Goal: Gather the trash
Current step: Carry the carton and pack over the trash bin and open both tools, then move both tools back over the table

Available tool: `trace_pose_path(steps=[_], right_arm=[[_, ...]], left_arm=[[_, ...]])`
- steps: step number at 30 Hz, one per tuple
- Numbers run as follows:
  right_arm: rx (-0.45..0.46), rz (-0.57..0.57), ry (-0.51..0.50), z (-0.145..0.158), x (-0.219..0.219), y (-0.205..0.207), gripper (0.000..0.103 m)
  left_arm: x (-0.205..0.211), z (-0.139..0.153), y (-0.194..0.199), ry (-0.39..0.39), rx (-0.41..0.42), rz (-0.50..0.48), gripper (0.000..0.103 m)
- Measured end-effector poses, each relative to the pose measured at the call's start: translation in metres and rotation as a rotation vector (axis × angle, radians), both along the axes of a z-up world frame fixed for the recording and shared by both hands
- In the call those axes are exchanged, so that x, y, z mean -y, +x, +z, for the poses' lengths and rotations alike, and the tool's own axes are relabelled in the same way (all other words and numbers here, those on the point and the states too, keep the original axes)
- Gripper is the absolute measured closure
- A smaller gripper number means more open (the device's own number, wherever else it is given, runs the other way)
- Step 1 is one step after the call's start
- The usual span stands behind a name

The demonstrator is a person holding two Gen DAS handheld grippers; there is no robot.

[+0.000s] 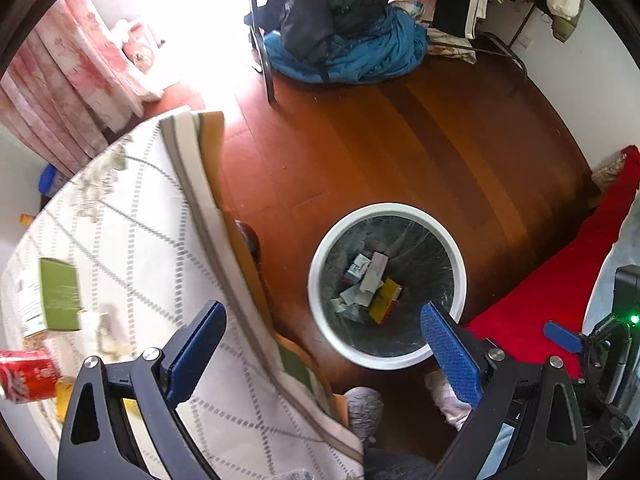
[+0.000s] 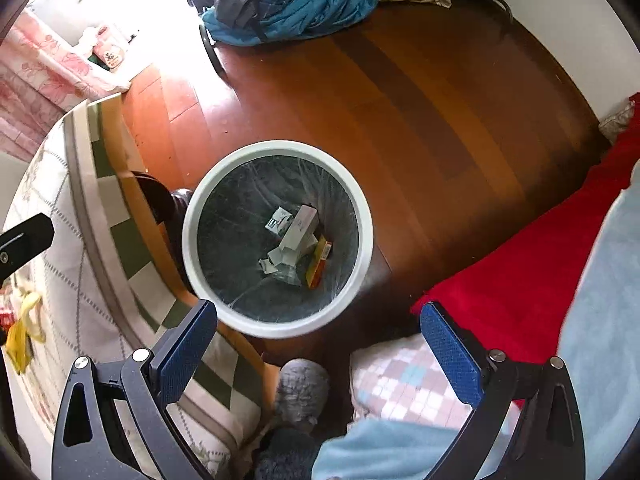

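A white round bin (image 1: 387, 210) with a dark liner stands on the wooden floor beside the table; the right wrist view shows the bin (image 2: 277, 148) too. Inside lie several small boxes and paper scraps, among them a yellow box (image 1: 385, 300) (image 2: 319, 262) and a pale box (image 2: 302, 226). My left gripper (image 1: 320, 344) hangs open over the table edge and the bin's near rim, empty. My right gripper (image 2: 320, 340) is open and empty above the bin's near side. On the table lie a green box (image 1: 60, 294), a red can (image 1: 26, 374) and a banana peel (image 2: 24, 332).
The table (image 1: 140, 220) has a white patterned cloth. A red blanket (image 1: 560, 272) lies on the right. A heap of blue and dark clothes (image 1: 344, 48) sits on the far floor by a rack leg (image 1: 266, 76). Grey slippers and a person's legs (image 2: 400, 380) are below.
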State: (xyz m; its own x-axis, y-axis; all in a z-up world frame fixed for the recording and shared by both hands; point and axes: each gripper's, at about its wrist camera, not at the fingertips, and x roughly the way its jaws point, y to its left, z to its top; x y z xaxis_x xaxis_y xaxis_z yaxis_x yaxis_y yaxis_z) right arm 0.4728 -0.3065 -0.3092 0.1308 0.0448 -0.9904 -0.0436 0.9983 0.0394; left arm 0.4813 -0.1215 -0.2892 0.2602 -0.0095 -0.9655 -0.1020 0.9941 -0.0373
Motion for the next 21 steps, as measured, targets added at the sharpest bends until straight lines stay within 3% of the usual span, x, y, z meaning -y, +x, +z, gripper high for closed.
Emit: trace_pose_path(steps=[7, 21], right_arm=[[0.080, 0.010, -0.037, 0.050, -0.005, -0.027, 0.000], [0.289, -0.014, -0.047, 0.175, -0.015, -0.107, 0.000]], left_arm=[[-0.011, 0.042, -0.037, 0.043, 0.079, 0.014, 0.004], [-0.022, 0.117, -0.116, 0.040, 0.236, 0.021, 0.004]])
